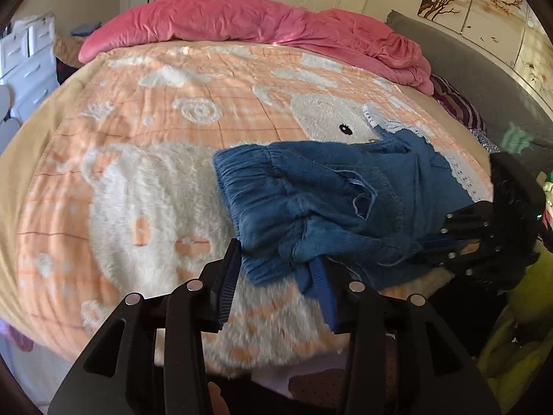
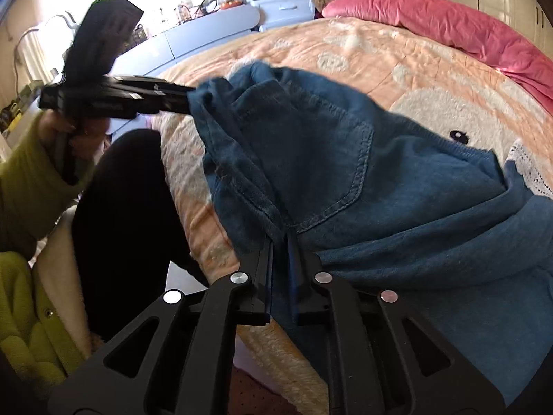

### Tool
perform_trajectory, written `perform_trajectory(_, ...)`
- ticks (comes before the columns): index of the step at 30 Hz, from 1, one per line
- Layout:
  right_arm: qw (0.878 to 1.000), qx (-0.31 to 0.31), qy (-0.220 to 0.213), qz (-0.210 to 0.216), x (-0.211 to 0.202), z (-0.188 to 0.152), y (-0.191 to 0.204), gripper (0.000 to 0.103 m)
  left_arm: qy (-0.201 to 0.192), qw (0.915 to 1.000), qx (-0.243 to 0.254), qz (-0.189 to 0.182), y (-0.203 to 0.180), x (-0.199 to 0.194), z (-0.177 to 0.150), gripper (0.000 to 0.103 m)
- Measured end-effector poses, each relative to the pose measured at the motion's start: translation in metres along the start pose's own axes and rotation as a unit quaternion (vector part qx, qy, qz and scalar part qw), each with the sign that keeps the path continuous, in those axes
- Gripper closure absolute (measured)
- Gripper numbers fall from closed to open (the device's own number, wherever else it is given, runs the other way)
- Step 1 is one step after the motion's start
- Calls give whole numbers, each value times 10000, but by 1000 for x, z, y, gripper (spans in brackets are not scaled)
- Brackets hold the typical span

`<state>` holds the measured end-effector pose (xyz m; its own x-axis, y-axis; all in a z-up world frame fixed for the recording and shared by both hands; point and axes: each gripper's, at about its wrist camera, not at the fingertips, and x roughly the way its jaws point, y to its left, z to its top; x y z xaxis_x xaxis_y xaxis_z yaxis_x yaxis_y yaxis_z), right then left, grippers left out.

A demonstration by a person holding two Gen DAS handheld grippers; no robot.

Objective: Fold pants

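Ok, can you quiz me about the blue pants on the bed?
1. True or false: the blanket under the pants is green.
2. The rumpled bedding at the far edge of the bed is: A pink, B blue, C black.
3. Fill in: the right hand-held gripper is shut on the ____.
Key: 1 false, it is peach and white; 2 A; 3 pants.
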<state>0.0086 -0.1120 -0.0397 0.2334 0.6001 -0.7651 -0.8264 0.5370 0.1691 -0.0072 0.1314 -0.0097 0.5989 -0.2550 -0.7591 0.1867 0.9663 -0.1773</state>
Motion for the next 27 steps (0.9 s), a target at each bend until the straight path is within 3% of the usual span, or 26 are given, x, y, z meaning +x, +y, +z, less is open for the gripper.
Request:
perform_trajectory(5,9999,57,21,100,-1,-6,3,93,-459,9976,237,469,-13,-44,9,63)
perform_trajectory(8,9995,196,20,228,2,-9,2,88,-564,9977,261,288,-29,-45,26,63)
perform_trajectory(13,9992,264,-46,314,-9,-10,5,83,-227,9973,645,-258,-79,10,39,63)
perform_trajectory(15,9987,378,-125,312,-19,-14,2,83,5,9971,751,-111,-89,31,35,63)
perform_trajectory(17,9981,509,-221,261,-31,-15,-3,83,264,9971,671,-223,-87,45,23,63)
perform_trajectory(19,9970,643,-413,73,-46,-16,-13,83,485,9964,692,0,-83,55,8,63)
perform_trajectory(23,9919,990,-768,-187,-62,-5,-37,77,370,9933,1047,321,-89,60,-12,63)
perform_trajectory(27,9887,1223,-607,-623,-53,16,-61,72,381,9924,1108,378,-90,58,-13,63)
